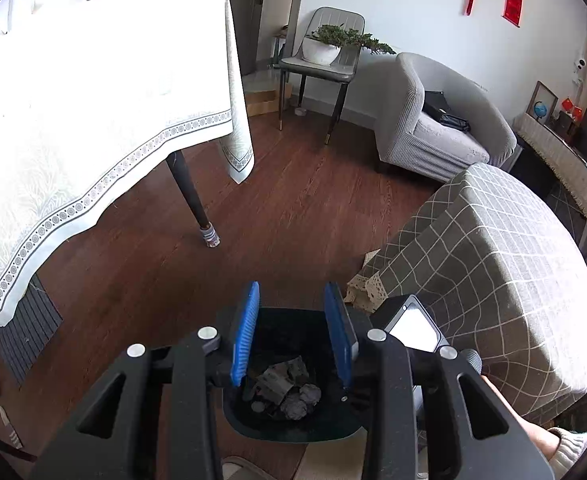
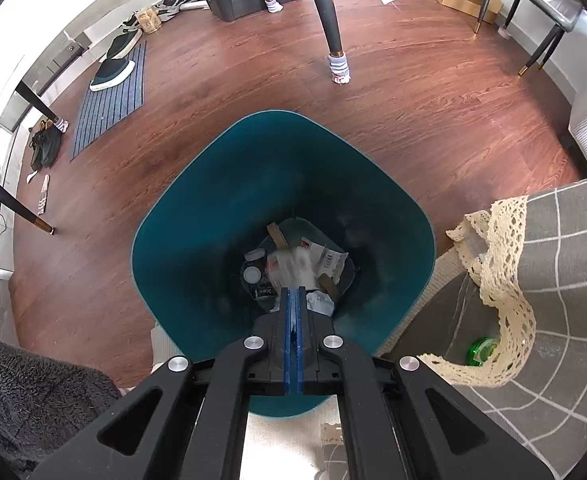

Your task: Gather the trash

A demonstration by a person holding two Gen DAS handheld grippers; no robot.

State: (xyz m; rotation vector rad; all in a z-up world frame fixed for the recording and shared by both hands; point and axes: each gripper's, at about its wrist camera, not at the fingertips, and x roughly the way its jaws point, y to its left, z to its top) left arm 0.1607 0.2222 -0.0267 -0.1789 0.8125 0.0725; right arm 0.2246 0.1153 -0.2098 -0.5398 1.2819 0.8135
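Note:
A teal trash bin [image 2: 197, 208] stands on the wooden floor, and it looks dark in the left wrist view [image 1: 293, 434]. Crumpled paper, wrappers and a cap lie at its bottom [image 1: 289, 388] [image 2: 327, 258]. A white piece [image 2: 293, 270] among them is blurred. My right gripper [image 2: 293, 289] points steeply down into the bin's mouth, its blue pads pressed together with nothing seen between them. My left gripper [image 1: 293, 292] hangs above the bin's far rim. Its pads stand apart and only the bin shows through the gap.
A table with a white cloth [image 1: 93, 100] and dark legs [image 2: 329, 12] stands beyond the bin. Furniture under a grey checked cloth [image 2: 565, 264] with lace trim [image 2: 501, 248] borders the bin's right side. A mat with shoes [image 2: 113, 96] lies far left. An armchair [image 1: 433, 128] stands at the back.

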